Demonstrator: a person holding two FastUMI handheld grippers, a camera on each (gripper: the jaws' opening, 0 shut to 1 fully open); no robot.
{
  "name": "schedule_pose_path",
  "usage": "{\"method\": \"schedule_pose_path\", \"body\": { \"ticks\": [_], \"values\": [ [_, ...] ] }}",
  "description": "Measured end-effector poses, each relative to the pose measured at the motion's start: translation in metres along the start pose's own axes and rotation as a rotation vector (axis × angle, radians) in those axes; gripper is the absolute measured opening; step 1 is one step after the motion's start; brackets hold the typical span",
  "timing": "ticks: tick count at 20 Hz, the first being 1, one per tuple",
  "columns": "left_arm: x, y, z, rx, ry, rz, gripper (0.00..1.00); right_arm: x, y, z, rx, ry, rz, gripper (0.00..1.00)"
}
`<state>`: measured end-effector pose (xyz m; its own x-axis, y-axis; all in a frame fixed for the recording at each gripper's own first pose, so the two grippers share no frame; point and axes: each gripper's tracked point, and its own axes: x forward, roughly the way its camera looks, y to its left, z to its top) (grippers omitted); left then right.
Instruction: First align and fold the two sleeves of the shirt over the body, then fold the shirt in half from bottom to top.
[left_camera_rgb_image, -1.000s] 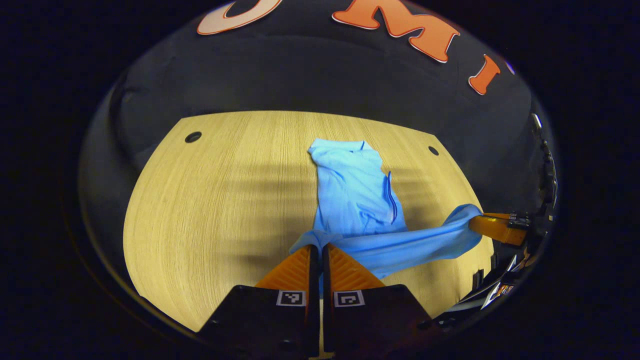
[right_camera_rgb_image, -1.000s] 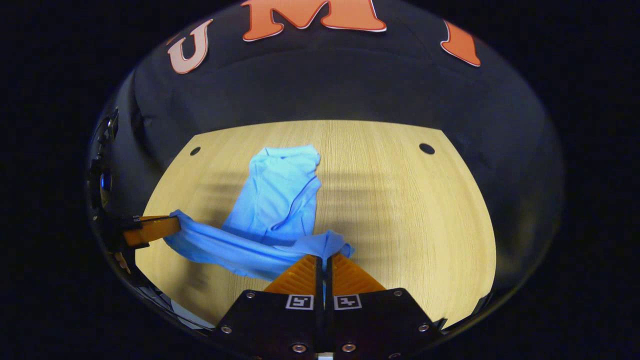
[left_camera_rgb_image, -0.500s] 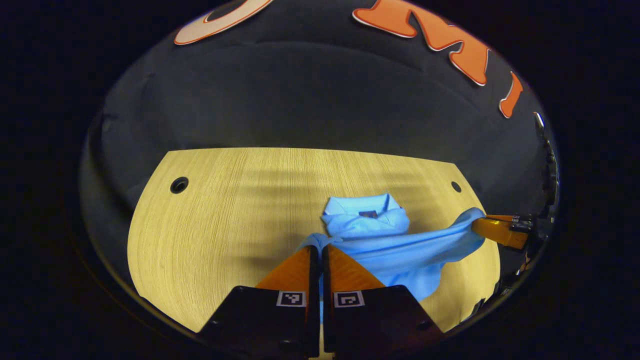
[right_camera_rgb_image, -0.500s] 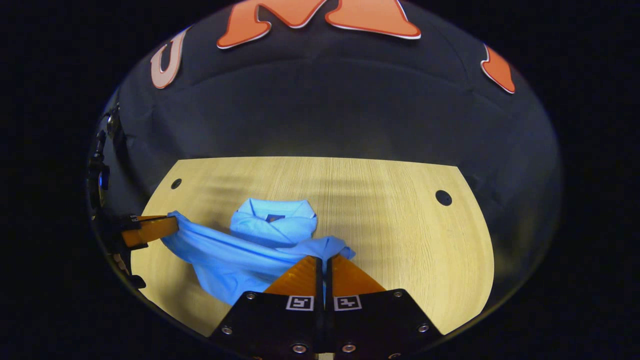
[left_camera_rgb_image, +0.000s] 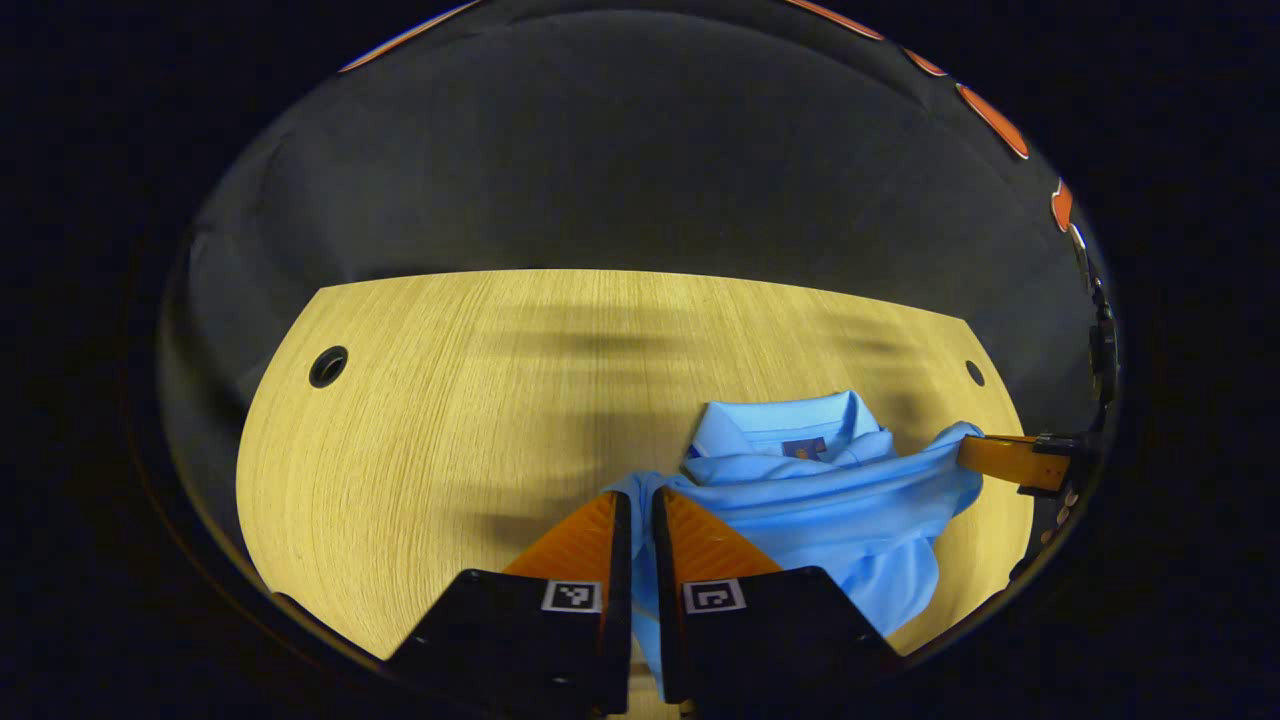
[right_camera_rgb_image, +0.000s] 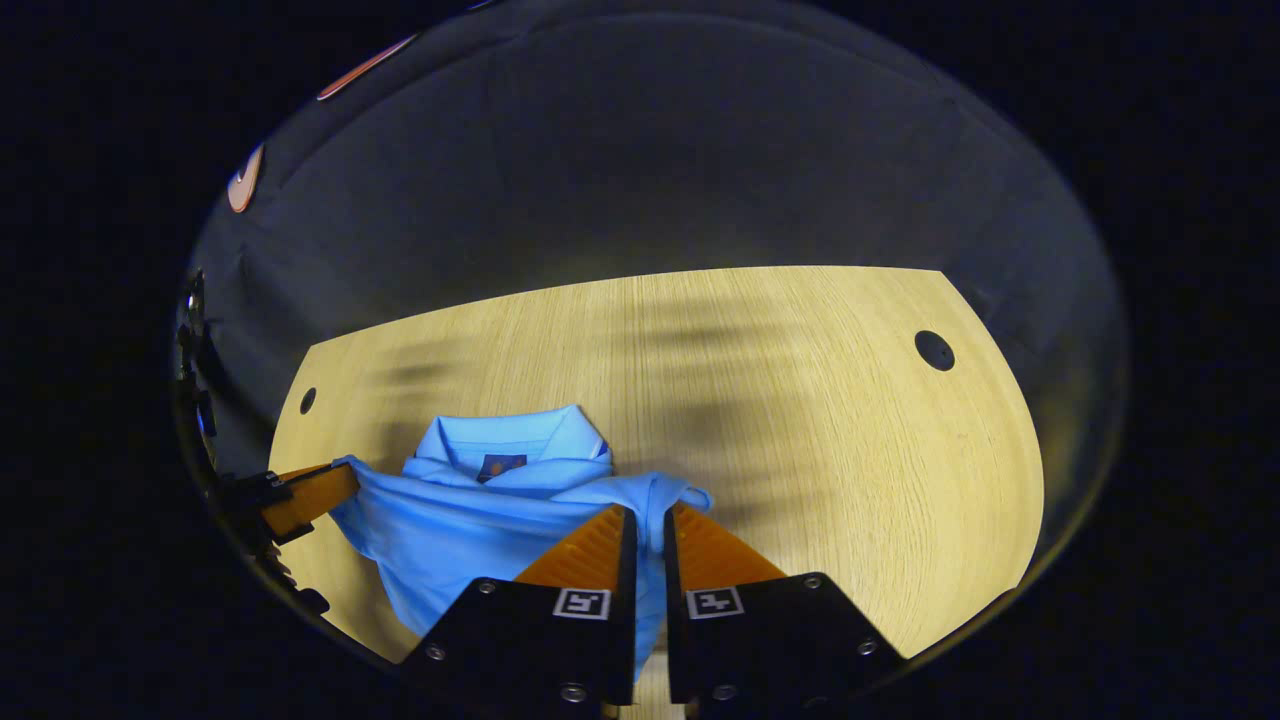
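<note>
Both grippers are pinching the shirt hem corners: left gripper and right gripper are clamping cloth, carrying the stretched edge toward the collar lying just ahead on the table.

Soft matt cloth shirt, matt wood-grain table, ribbed tongs, matt cloth wall

Left tongs pinching blue shirt, wooden table

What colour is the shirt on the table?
Light blue; the shirt shows best in the right gripper view.
</note>
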<state>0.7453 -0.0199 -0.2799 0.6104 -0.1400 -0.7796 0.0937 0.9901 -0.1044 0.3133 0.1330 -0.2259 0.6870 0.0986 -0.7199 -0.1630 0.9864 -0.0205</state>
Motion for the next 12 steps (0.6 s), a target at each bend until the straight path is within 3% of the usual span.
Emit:
{"method": "schedule_pose_path", "body": {
  "ticks": [1,2,5,6,12],
  "values": [
    [-0.002,0.003,0.004,0.001,-0.011,0.004,0.33,-0.002,-0.002,0.003,0.003,-0.01,0.0,0.32],
    [-0.007,0.006,0.009,0.002,-0.033,0.017,0.5,-0.007,-0.002,0.005,0.003,-0.017,0.003,0.4],
    [-0.035,0.015,0.034,0.019,-0.117,0.064,1.0,-0.022,-0.005,0.005,-0.009,-0.034,-0.004,0.84],
    [-0.048,0.012,0.041,0.029,-0.147,0.065,1.0,-0.033,-0.005,0.006,-0.011,-0.044,0.0,0.99],
    [-0.15,-0.018,0.08,0.088,-0.382,0.078,1.0,-0.129,-0.001,0.015,-0.063,-0.162,0.065,0.99]
  ]
}}
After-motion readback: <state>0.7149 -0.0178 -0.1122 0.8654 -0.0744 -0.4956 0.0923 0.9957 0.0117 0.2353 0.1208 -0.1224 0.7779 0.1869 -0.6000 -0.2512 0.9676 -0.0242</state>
